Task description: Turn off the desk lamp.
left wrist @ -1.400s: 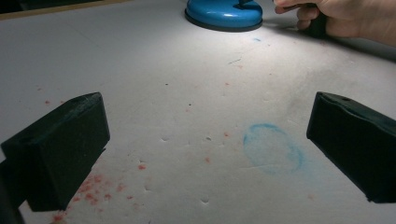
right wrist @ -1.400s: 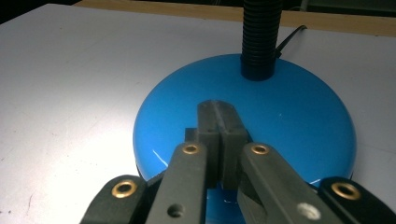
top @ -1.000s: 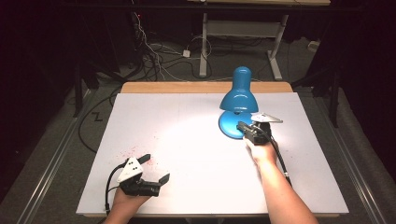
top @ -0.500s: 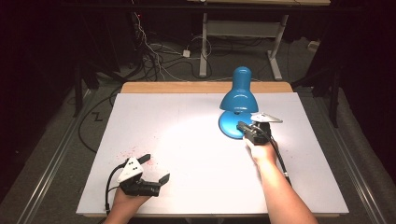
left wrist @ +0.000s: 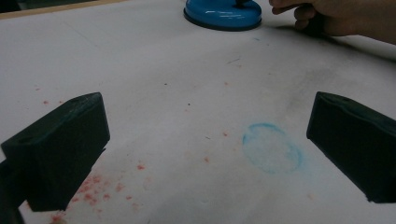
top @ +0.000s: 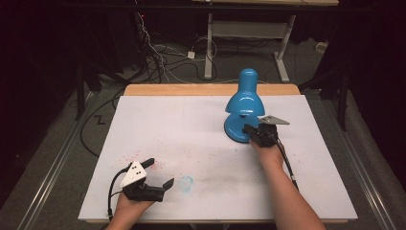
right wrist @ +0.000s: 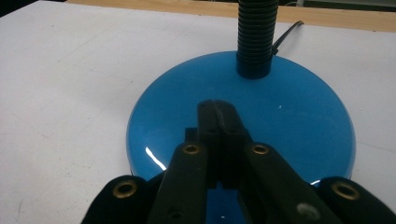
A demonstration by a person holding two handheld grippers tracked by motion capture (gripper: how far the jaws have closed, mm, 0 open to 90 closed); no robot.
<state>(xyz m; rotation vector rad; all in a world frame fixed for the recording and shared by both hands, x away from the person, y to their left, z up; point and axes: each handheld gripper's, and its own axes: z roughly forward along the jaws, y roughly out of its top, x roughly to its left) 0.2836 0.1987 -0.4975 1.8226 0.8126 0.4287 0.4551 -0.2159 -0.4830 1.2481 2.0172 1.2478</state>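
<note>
High view showing a blue lamp [top: 242,108] sitting at the far right of the white table [top: 191,124], with the right gripper [top: 252,130] resting over the lamp's round base [right wrist: 280,112], jaws pressed tight together and holding nothing. Left gripper view looking past the left gripper [left wrist: 205,144], jaws standing wide apart and empty, hovering over a faint blue ring mark [left wrist: 272,148] and little red specks [left wrist: 100,186], well apart from the lamp.

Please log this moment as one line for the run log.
left gripper: open, idle | right gripper: shut over lamp base | lamp: unlit
</note>
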